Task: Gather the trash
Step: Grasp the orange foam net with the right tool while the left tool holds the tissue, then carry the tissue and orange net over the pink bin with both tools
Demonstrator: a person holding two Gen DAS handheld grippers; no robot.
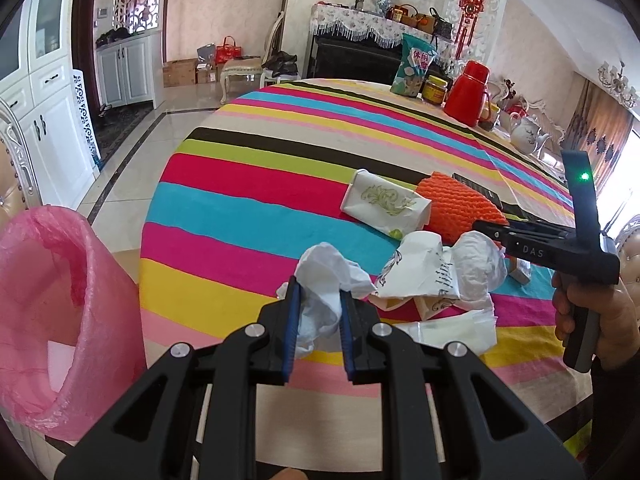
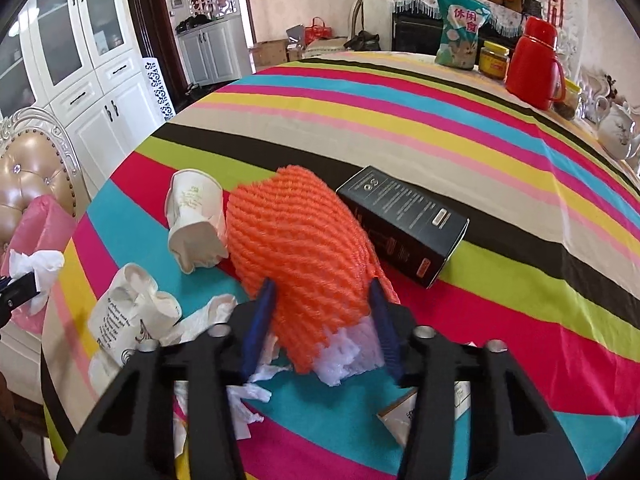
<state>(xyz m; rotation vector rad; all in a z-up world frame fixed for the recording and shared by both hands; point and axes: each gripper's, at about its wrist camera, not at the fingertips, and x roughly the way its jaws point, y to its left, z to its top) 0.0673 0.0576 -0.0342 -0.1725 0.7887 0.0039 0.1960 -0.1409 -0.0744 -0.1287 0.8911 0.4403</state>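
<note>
The left gripper (image 1: 318,300) is clamped on a crumpled white tissue (image 1: 326,276), holding it just above the near edge of the striped desk (image 1: 248,192). To its left, off the desk, stands a bin lined with a pink bag (image 1: 60,264), its mouth open.

The right gripper (image 2: 322,300) has its blue pads on either side of an orange foam net (image 2: 300,248), pressing its near end; the net lies on the desk, ribbed and tube-shaped, with white foam showing at the near end.

Just left of the net lies a squashed white paper cup (image 2: 196,220) on its side, touching it. Nearer and further left is a crumpled printed paper bag (image 2: 128,312) with torn white plastic beside it. Right of the net, touching its far side, lies a black carton (image 2: 404,220), flat on the cloth.

At the far right edge of the desk stand a snack bag (image 2: 460,36), a jar (image 2: 494,60) and a red flask (image 2: 534,64).
</note>
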